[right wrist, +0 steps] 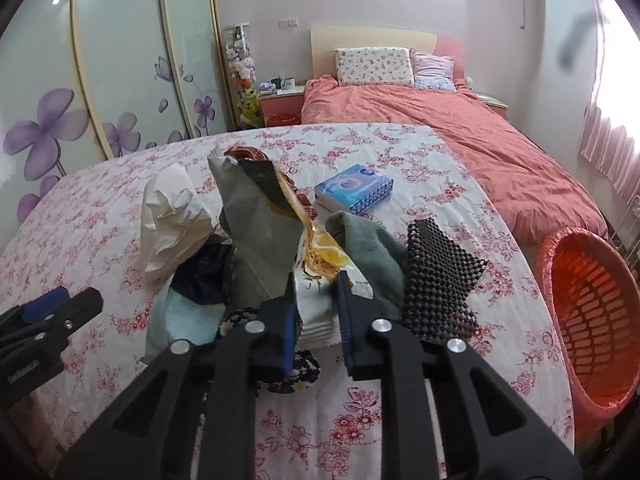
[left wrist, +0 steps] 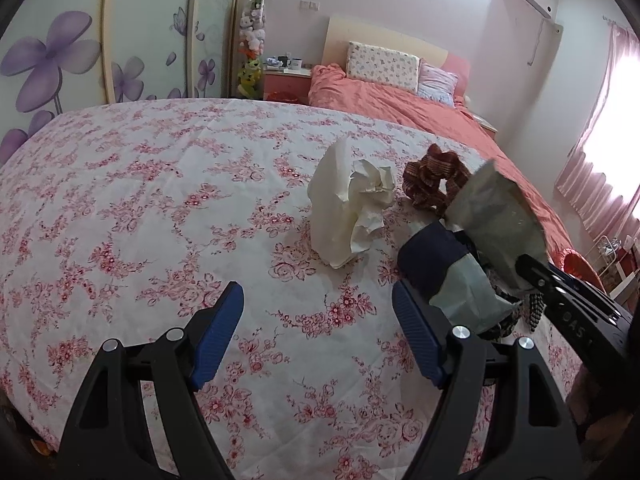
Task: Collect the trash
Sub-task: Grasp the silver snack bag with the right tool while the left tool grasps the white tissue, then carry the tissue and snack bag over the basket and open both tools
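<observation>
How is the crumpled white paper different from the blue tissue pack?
The crumpled paper is cream-white and wrinkled into a lumpy ball; the tissue pack is blue, smooth and box-shaped. The paper stands up tall on the left; the pack lies flat, farther back on the right. The paper looks used, like trash; the pack looks neat and sealed. Both rest on the flowery tablecloth, and neither gripper touches them.

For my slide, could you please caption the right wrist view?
Right gripper open at snack wrapper on floral table, orange bin alongside.
</observation>
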